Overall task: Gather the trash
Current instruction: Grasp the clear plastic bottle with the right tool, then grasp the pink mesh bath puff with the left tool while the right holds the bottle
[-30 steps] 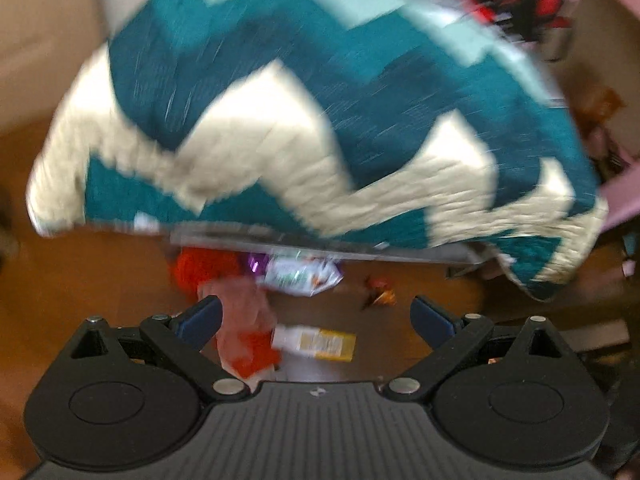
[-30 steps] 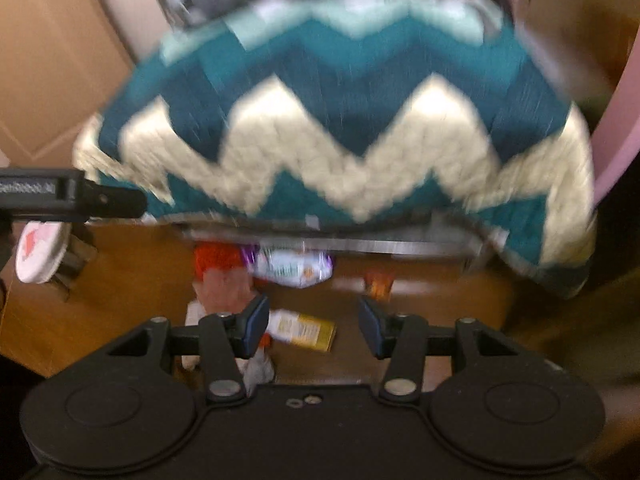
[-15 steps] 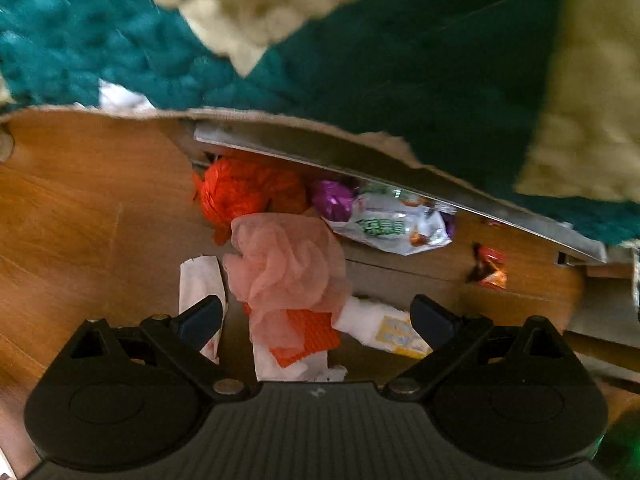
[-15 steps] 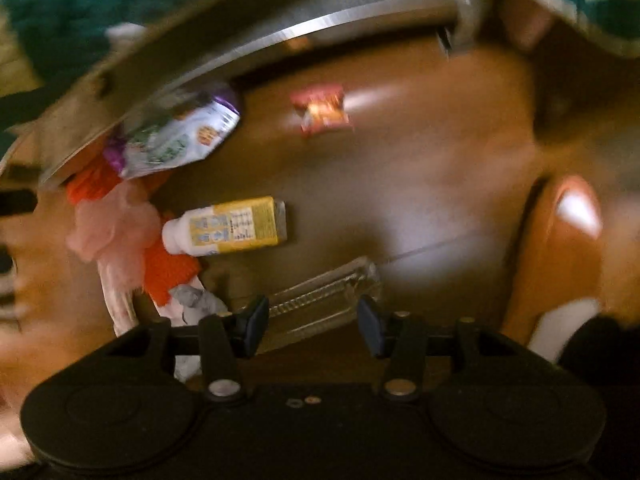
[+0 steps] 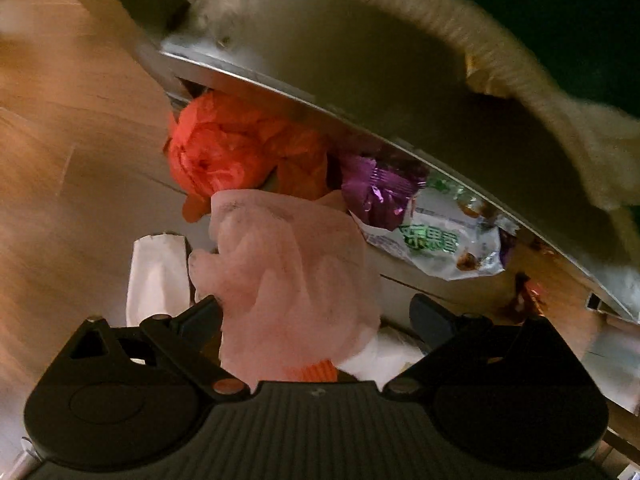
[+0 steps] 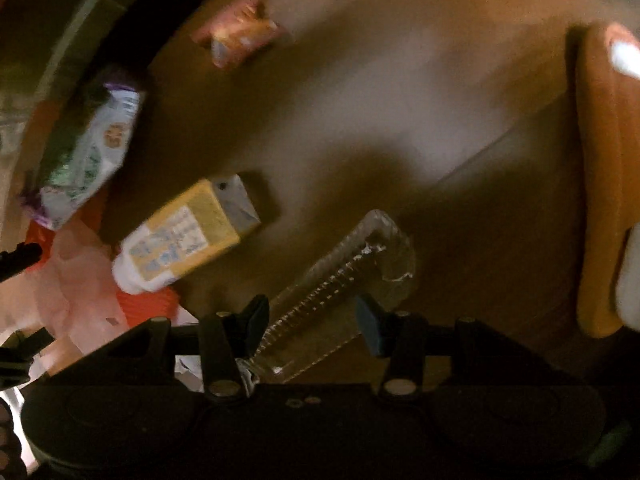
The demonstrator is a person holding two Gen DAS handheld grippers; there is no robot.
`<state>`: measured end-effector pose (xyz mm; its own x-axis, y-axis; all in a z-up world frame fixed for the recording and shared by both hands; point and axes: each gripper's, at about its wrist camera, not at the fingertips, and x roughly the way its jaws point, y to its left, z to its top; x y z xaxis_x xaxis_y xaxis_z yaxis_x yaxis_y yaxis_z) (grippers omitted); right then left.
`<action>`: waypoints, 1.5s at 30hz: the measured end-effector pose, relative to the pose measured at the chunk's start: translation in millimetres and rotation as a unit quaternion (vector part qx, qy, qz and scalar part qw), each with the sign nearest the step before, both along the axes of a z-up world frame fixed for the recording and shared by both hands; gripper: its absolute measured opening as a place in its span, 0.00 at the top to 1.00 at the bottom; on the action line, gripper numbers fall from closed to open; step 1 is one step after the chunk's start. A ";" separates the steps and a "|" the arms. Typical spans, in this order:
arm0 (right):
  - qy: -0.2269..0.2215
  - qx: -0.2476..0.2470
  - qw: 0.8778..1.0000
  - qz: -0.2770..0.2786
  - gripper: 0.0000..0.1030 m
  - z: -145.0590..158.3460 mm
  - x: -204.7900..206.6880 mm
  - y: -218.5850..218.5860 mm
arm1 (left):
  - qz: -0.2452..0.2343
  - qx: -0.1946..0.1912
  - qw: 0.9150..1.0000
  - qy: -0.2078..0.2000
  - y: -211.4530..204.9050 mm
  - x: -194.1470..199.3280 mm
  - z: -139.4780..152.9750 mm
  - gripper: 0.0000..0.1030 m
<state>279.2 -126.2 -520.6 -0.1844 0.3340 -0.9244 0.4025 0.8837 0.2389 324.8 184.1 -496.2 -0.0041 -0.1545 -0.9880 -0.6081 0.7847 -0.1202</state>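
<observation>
Trash lies on a wooden floor under a raised seat. In the left wrist view my left gripper is open with a crumpled pink plastic bag between its fingers. Beyond it are an orange plastic bag, a purple foil wrapper, a green-and-white snack bag and white tissue. In the right wrist view my right gripper is open around a clear plastic bottle. A yellow drink carton, the snack bag and a small orange wrapper lie further off.
A metal frame edge and the draped blanket hang low over the trash. An orange rounded object stands at the right of the right wrist view. Bare floor spreads between it and the carton.
Both grippers have dropped from facing the zigzag blanket to floor level under it. The left has closed in on the pink bag; the right has moved onto the clear bottle.
</observation>
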 end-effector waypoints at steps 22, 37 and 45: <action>0.053 0.008 0.990 -0.130 0.50 -11.8 -2.4 -7.3 | -0.003 0.003 0.999 0.039 6.5 -9.2 -25.2 0.59; 0.073 -0.040 0.984 -0.155 0.52 -15.6 -10.2 -10.7 | -0.016 0.003 0.999 0.039 -1.9 -10.0 -23.1 0.59; 0.058 -0.022 0.977 -0.206 0.52 -15.6 5.2 -22.4 | -0.020 0.001 0.999 0.040 -2.0 -10.9 -27.4 0.59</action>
<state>284.3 -148.6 -536.1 -0.1478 0.3621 -0.9204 0.7484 0.6494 0.1353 314.0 182.1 -523.6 -0.0891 -0.1503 -0.9846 -0.5835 0.8090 -0.0707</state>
